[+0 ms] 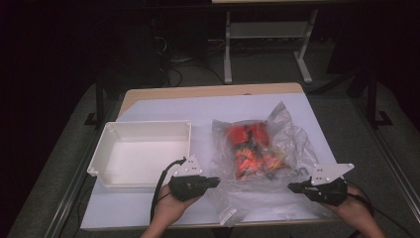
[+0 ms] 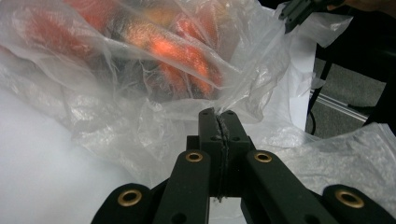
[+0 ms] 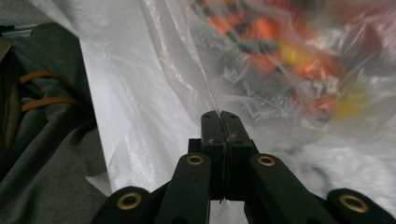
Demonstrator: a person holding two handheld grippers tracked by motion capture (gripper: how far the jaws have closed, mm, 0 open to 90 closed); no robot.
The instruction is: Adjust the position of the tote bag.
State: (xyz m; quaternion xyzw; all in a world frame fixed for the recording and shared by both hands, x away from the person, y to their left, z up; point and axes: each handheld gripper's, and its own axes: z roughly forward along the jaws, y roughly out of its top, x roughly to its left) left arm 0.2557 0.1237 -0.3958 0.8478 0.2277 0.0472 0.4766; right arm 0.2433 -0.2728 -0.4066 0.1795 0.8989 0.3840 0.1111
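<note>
High view: we find the room dim, its edges falling to black, with only the white sheet-covered table [image 1: 148, 106] lit, seemingly from above. The clear crinkled plastic bag of orange and red pieces [image 1: 257, 144] carries soft glare. Left gripper view: sharp at the jaws, bag contents glowing and soft. Right gripper view: contents blurred, background dark.

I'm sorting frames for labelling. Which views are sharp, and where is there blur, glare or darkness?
High view: dim, the room black, the white sheet brightest. Left gripper view: the left gripper is sharp, the orange contents inside the plastic bag soft and glowing. Right gripper view: the right gripper is crisp, the bag's contents behind it smeared.
</note>
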